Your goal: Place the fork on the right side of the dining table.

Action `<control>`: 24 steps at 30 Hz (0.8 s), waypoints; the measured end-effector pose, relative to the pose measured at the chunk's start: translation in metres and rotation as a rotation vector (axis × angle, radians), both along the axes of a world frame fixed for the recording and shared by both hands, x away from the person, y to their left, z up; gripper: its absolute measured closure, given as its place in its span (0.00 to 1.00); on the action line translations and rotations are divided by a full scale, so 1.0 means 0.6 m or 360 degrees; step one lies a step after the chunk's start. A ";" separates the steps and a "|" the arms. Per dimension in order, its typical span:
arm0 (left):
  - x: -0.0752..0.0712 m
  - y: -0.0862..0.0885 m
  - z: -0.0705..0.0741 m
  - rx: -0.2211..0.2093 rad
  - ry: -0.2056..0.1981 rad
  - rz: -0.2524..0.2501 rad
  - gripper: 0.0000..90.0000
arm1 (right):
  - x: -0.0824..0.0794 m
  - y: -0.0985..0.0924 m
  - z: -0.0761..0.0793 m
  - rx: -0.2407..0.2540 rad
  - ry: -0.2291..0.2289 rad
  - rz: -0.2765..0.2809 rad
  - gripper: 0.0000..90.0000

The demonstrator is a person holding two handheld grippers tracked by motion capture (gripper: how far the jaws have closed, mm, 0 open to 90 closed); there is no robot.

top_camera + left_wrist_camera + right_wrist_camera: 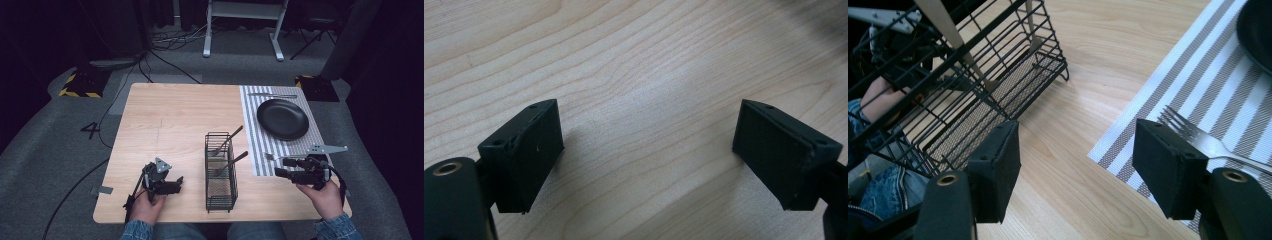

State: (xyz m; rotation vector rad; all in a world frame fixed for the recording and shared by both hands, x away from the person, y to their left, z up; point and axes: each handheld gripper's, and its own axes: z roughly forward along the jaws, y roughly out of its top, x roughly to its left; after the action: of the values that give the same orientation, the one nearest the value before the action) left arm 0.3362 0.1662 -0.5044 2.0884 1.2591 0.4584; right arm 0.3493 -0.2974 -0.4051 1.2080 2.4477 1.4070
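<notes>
High view: on the wooden bench, a black wire basket stands near the front edge at the middle, with two utensils leaning out of it. A striped placemat lies along the right edge, carrying a black plate, a knife at its far end and a fork at its near end. The left hand-held gripper rests near the front-left corner; the right hand-held gripper sits beside the fork.

Left gripper view: jaws spread wide over bare wood.

Right gripper view: jaws apart and empty, the fork just beside one jaw, the basket on the other side.
</notes>
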 end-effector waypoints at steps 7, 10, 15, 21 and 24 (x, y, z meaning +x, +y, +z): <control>0.000 0.000 0.000 0.0001 0.0000 0.0000 0.14 | -0.001 0.017 -0.039 0.0074 -0.0009 0.0063 0.39; 0.000 0.000 0.000 0.0000 0.0000 0.0000 0.14 | -0.003 0.028 -0.054 0.0017 -0.0027 0.0091 0.39; 0.000 0.000 0.000 0.0001 0.0000 -0.0001 0.14 | -0.004 0.044 -0.078 -0.0074 -0.0052 0.0104 0.39; 0.000 0.000 0.000 0.0001 0.0000 -0.0001 0.14 | -0.004 0.055 -0.106 -0.0170 -0.0062 0.0091 0.39; 0.000 0.000 0.000 0.0002 0.0000 0.0000 0.14 | -0.005 0.058 -0.117 -0.0206 -0.0082 0.0086 0.40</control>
State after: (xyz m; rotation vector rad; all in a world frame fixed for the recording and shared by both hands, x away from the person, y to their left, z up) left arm 0.3362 0.1662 -0.5044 2.0893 1.2590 0.4596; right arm 0.3466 -0.2625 -0.4755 1.0733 2.5098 1.2535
